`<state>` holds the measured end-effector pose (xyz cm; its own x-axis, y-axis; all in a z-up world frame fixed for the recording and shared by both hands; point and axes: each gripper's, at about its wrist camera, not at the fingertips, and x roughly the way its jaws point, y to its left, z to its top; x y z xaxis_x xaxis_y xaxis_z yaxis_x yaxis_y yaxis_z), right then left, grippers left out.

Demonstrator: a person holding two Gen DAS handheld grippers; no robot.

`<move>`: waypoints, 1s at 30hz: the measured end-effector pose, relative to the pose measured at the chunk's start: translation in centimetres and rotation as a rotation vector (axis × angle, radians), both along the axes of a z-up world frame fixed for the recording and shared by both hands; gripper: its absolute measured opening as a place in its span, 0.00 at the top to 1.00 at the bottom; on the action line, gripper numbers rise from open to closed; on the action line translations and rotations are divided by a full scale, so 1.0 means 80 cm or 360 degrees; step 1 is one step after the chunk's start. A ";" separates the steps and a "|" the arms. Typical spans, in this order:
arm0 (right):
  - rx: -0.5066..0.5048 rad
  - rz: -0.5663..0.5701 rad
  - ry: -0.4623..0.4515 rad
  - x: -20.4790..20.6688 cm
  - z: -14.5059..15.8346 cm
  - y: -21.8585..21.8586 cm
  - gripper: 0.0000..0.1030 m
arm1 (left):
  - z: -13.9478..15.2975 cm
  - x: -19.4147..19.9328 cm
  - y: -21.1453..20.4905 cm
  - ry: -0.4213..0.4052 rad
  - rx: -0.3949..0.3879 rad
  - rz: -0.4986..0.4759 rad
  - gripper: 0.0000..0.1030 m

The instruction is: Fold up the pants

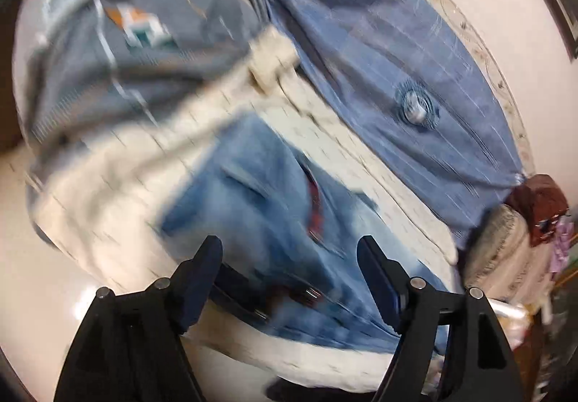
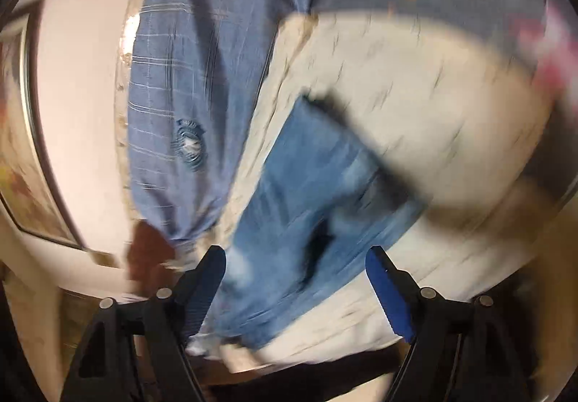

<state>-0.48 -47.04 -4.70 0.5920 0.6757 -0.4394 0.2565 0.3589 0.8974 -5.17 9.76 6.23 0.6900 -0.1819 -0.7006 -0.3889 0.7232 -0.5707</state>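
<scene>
While both views are smeared by motion, the layout reads well enough.

Bed (image 1: 54,293): pale mattress or sheet carries everything; "bench" does not fit, so its own name serves. Its bare near edge shows at lower left in the left wrist view.

Blue cover (image 1: 379,51): checked blue cloth with a sewn-in button, lying along the far edge against the pale wall, probably a pillow or bolster, out of the folding area.

Cream blanket (image 2: 415,105): flecked cream cloth spread under the jeans, likely serving as the working surface.

Pants (image 1: 260,192): faded blue jeans, lying flat on the cream blanket near the bed's front edge, seemingly already doubled into a compact block. How many folds are in cannot be told through the blur.

Left gripper (image 1: 289,279): fingers stand apart, nothing pinched between them, hovering over the near end of the jeans.

Right gripper (image 2: 296,279): fingers likewise spread, empty, above the denim; judged as having let go, or being about to take a fresh edge.
</scene>
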 end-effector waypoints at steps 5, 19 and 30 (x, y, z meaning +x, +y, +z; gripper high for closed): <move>0.0143 -0.0240 0.0111 0.026 -0.029 0.017 0.20 | -0.053 0.017 -0.014 0.0251 -0.0041 0.0148 0.25; -0.0876 -0.0005 0.0242 0.057 -0.002 0.023 0.69 | -0.081 0.047 -0.003 0.0413 0.0015 0.0125 0.34; -0.0843 -0.0303 -0.0081 -0.011 0.062 -0.027 0.19 | -0.012 0.021 -0.016 0.0234 0.0331 -0.0031 0.34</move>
<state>-1.39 -49.19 0.24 0.7112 0.2501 -0.6570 0.3216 0.7153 0.6204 -3.52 8.45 5.31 0.5757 -0.0355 -0.8169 -0.4414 0.8275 -0.3470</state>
